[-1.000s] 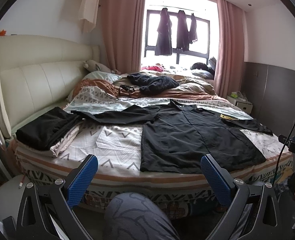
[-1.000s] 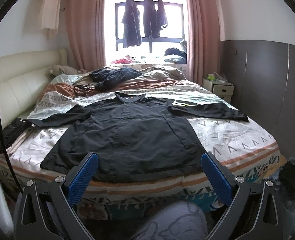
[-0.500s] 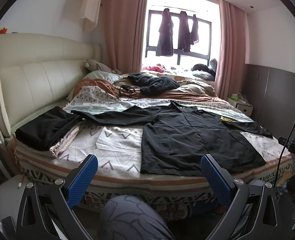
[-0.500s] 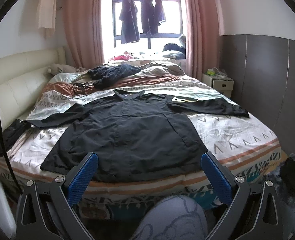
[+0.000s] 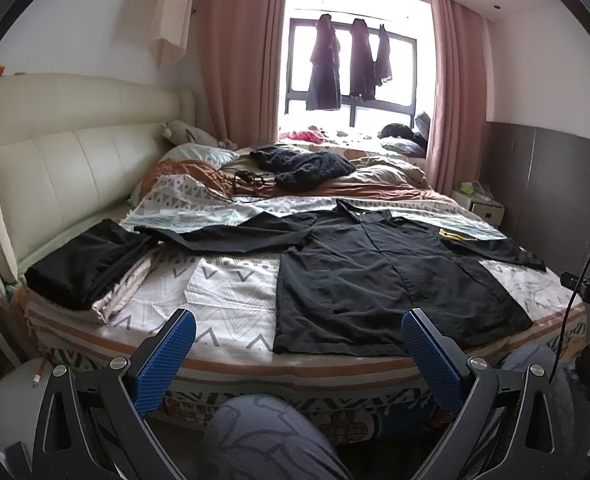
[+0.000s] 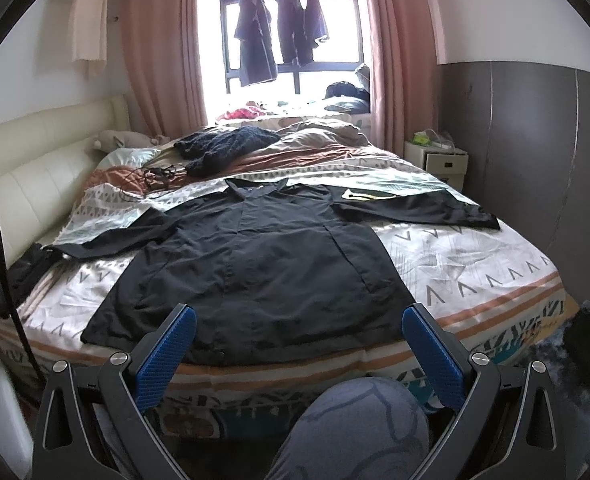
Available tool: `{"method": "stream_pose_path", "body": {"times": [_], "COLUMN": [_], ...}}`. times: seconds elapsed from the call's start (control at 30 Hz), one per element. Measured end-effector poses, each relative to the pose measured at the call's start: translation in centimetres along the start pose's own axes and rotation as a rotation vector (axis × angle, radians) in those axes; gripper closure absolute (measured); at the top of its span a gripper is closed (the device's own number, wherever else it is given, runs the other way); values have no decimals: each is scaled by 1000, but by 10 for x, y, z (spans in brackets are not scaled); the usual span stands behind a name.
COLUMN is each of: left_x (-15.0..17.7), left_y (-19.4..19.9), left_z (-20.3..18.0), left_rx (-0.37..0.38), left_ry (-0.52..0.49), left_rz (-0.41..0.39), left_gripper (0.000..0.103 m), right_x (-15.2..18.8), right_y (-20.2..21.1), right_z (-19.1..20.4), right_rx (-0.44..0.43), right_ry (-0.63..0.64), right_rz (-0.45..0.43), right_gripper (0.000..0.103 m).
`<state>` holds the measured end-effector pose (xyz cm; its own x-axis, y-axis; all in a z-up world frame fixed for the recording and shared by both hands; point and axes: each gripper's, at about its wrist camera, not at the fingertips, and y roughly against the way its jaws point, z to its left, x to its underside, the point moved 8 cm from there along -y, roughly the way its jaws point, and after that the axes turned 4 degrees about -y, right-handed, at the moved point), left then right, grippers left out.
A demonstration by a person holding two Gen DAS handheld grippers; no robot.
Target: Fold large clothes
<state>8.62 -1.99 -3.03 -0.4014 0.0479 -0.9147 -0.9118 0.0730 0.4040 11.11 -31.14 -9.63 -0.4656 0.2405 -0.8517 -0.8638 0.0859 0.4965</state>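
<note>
A large black long-sleeved shirt (image 5: 375, 276) lies spread flat on the bed (image 5: 231, 300), collar toward the window, both sleeves stretched out sideways. It also shows in the right wrist view (image 6: 263, 264). My left gripper (image 5: 295, 320) is open and empty, held in front of the bed's near edge, left of the shirt's hem. My right gripper (image 6: 295, 320) is open and empty, just short of the shirt's hem at the bed's near edge.
A stack of folded dark clothes (image 5: 83, 264) lies on the bed's left side. A dark knit garment (image 5: 303, 166) and cables (image 5: 247, 180) lie farther back. A nightstand (image 6: 441, 160) stands by the right wall. The person's knee (image 5: 263, 436) is below the grippers.
Both grippers have drifted slightly closer to the bed and tilted a little. The shirt has not moved and both grippers have stayed open.
</note>
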Motion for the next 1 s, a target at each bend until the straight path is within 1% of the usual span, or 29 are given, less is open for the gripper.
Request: {"method": "stream_pose_path", "body": {"times": [0.23, 0.5, 0.73, 0.8, 0.9, 1.0], "left_x": [-5, -9, -16, -17, -21, -25], "left_y": [-3, -16, -35, -40, -50, -58], "left_z": [-5, -2, 4, 6, 12, 19], "left_rx": [5, 24, 24, 21, 10, 5], "left_ry": [-38, -17, -7, -6, -4, 6], "left_rz": [14, 30, 41, 47, 53, 49], "left_gripper": [0, 0, 0, 0, 0, 0], "right_x": [1, -1, -9, -12, -19, -29], "right_y": [-3, -13, -33, -41, -52, -66], "right_z": [6, 19, 34, 40, 56, 73], "right_rx": [-21, -46, -60, -86, -153, -155], "right_ry": [-11, 5, 19, 14, 11, 42], "right_rz": [-13, 1, 21, 27, 36, 33], "right_gripper": [0, 0, 0, 0, 0, 0]}}
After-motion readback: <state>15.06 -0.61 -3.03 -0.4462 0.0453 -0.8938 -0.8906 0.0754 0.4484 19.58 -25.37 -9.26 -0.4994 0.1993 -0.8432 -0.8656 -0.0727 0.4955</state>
